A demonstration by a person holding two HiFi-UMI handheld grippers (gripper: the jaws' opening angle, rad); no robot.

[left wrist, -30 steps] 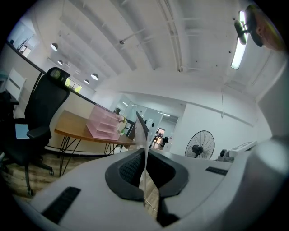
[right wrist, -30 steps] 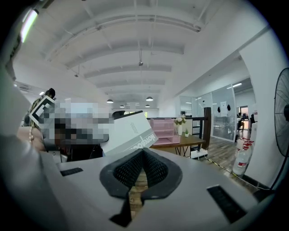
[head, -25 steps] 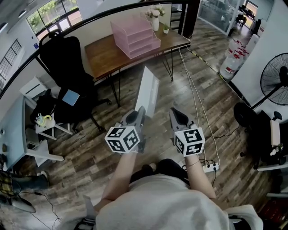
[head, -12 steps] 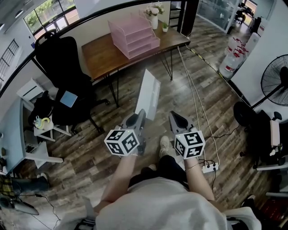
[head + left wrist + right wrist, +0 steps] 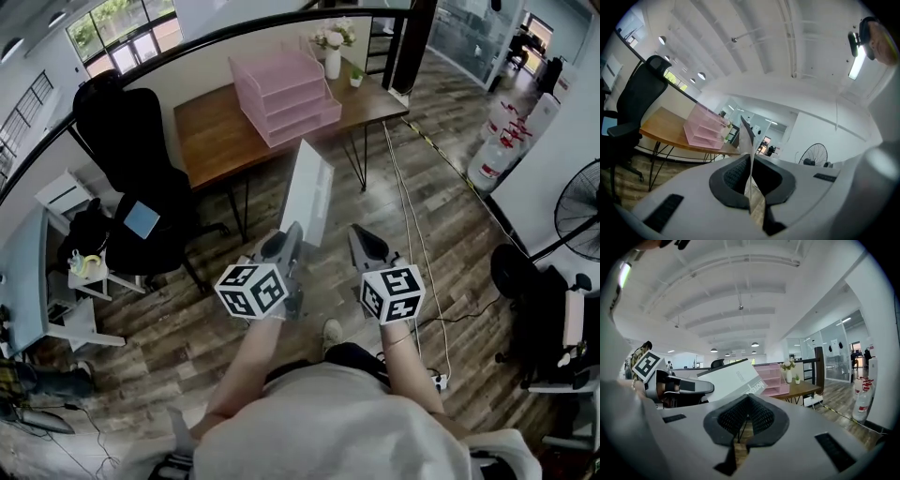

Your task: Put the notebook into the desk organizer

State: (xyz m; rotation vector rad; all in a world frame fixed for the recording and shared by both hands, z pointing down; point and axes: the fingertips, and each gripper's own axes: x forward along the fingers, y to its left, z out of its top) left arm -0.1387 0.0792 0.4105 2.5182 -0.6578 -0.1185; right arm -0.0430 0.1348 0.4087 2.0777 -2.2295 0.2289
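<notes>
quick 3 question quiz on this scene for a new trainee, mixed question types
1. True or false: the notebook already lies in the pink desk organizer.
2. Which hand-held gripper holds the notebook? A left, B right, C both.
3. Fill in: the organizer stands on a wooden ____.

Key
1. False: it is held upright, well short of the organizer.
2. A: the left hand-held gripper is shut on it; the right hand-held gripper is shut with nothing in it.
3. desk

notebook [image 5: 309, 192]: lower end hidden | fan [image 5: 581, 202]: cut by edge
</notes>
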